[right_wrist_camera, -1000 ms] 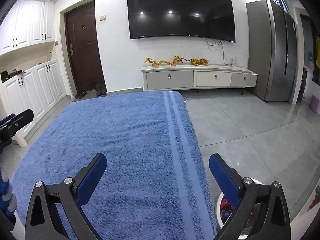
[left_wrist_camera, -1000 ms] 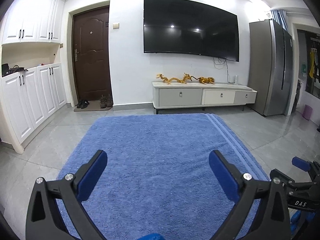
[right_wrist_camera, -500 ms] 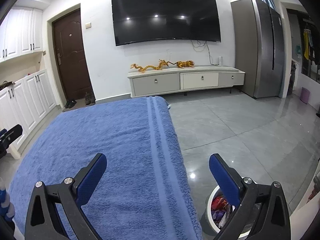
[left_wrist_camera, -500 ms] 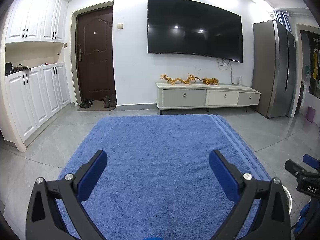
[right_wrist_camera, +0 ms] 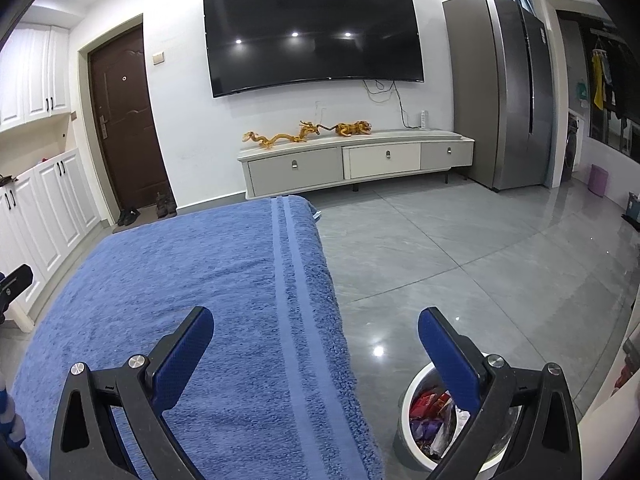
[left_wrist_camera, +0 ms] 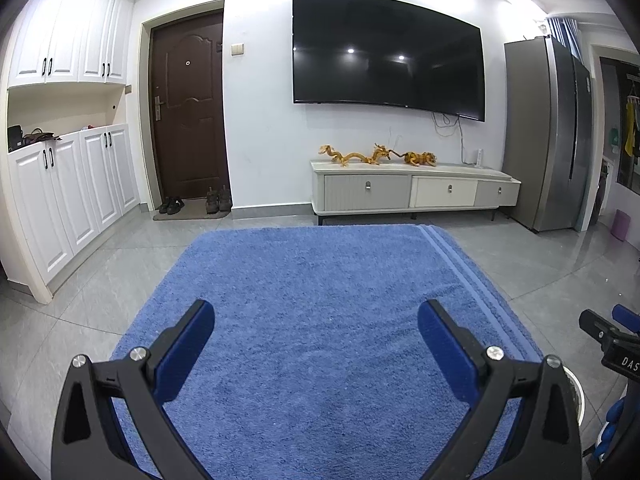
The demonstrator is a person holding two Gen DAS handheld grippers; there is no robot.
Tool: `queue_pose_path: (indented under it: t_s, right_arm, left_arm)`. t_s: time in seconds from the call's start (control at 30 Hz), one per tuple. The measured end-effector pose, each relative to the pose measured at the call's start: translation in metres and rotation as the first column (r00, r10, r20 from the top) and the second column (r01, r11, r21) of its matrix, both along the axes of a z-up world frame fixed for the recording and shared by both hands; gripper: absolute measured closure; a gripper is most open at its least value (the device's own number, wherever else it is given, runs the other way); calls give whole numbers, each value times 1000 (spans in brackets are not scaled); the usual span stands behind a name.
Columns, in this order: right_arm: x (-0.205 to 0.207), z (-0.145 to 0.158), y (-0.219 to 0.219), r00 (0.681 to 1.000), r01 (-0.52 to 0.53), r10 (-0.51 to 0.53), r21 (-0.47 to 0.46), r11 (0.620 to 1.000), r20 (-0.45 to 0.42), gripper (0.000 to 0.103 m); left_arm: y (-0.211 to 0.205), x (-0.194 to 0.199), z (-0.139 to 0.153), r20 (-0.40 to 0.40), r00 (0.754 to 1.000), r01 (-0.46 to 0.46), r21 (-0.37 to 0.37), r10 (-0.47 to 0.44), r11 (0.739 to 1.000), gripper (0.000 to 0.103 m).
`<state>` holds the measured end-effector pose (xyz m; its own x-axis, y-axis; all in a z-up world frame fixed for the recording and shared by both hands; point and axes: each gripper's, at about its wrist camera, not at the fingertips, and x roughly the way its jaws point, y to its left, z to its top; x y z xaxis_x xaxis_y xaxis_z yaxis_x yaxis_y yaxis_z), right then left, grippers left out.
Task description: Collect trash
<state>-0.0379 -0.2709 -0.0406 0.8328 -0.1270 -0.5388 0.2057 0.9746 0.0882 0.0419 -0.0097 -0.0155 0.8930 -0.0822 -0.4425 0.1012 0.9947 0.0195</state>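
A white-rimmed waste bin (right_wrist_camera: 412, 396) stands on the floor beside the right edge of the blue towel (right_wrist_camera: 192, 288), holding red, purple and white wrappers (right_wrist_camera: 430, 416). My right gripper (right_wrist_camera: 316, 356) hangs open above the towel's edge, its right finger (right_wrist_camera: 448, 364) over the bin. Over the middle of the blue towel (left_wrist_camera: 320, 300) my left gripper (left_wrist_camera: 316, 352) is open with nothing between its fingers. No loose trash shows on the towel. A sliver of the bin's rim (left_wrist_camera: 576, 392) peeks out behind the left gripper's right finger.
A TV stand (left_wrist_camera: 412, 192) with gold figurines sits under a wall TV (left_wrist_camera: 384, 52). White cabinets (left_wrist_camera: 68, 192) line the left wall, a brown door (left_wrist_camera: 188, 108) with shoes beside them. A steel fridge (right_wrist_camera: 504, 88) and a purple bin (right_wrist_camera: 599, 179) stand right. Glossy grey tiles (right_wrist_camera: 460, 264) surround the towel.
Both grippers have risen and swung right. In the right wrist view the waste bin has come further into sight at the lower right. Both stay open.
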Motion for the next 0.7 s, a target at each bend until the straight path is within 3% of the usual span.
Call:
queue_pose_path:
  t_s: [0.7]
  right_arm:
    - [-2, -1, -2, 1000, 9, -9, -21, 1000, -2, 0]
  left_arm:
    - [-1, 3, -5, -16, 1000, -7, 9, 7, 1000, 1]
